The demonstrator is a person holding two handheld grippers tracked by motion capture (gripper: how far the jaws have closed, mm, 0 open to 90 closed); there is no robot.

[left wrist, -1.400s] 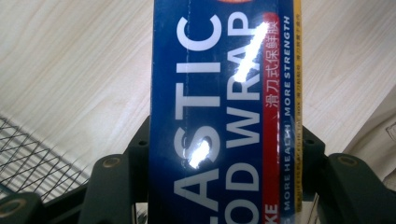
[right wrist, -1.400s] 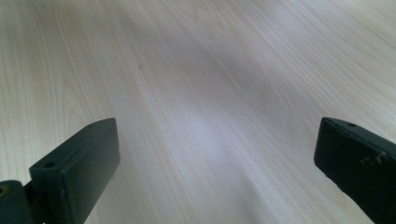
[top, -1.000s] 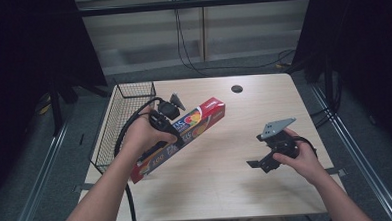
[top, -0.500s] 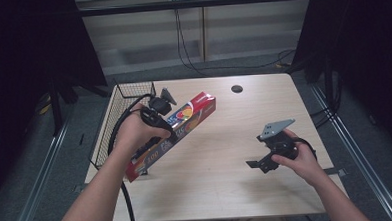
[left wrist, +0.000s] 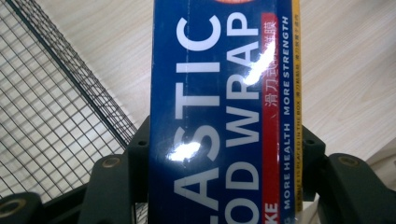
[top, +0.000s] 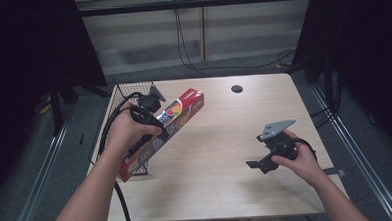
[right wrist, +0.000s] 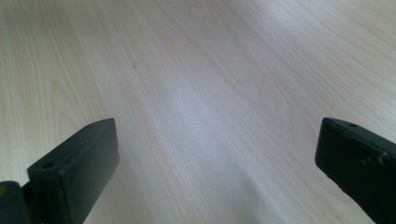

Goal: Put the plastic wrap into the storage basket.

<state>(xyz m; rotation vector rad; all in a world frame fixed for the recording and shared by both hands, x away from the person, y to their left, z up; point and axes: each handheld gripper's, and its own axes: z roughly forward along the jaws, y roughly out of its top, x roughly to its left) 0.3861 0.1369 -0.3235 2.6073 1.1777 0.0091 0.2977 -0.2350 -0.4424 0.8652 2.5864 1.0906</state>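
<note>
My left gripper point(top: 149, 110) is clenched on the plastic wrap box point(top: 162, 134), one black jaw pressed against each long side of it, as the left gripper view shows, where the box point(left wrist: 224, 112) rises straight up between them with its white lettering on blue. From the high view the box is long and slanted: its red end points toward one o'clock over the table point(top: 222, 189), and its lower end reaches toward seven o'clock, over the near corner of the wire basket point(top: 125, 93). The basket sits at the table's left edge, at about ten o'clock from the table's middle, and the box lies partly above its mesh, held up off the wood. In the left gripper view the mesh point(left wrist: 51, 116) shows at nine o'clock of the box.

My right gripper point(top: 266, 155) is well apart, at four o'clock on the table, low over the bare wood. Its jaws stand released, wide apart, with nothing between them in the right gripper view point(right wrist: 215, 163).
</note>
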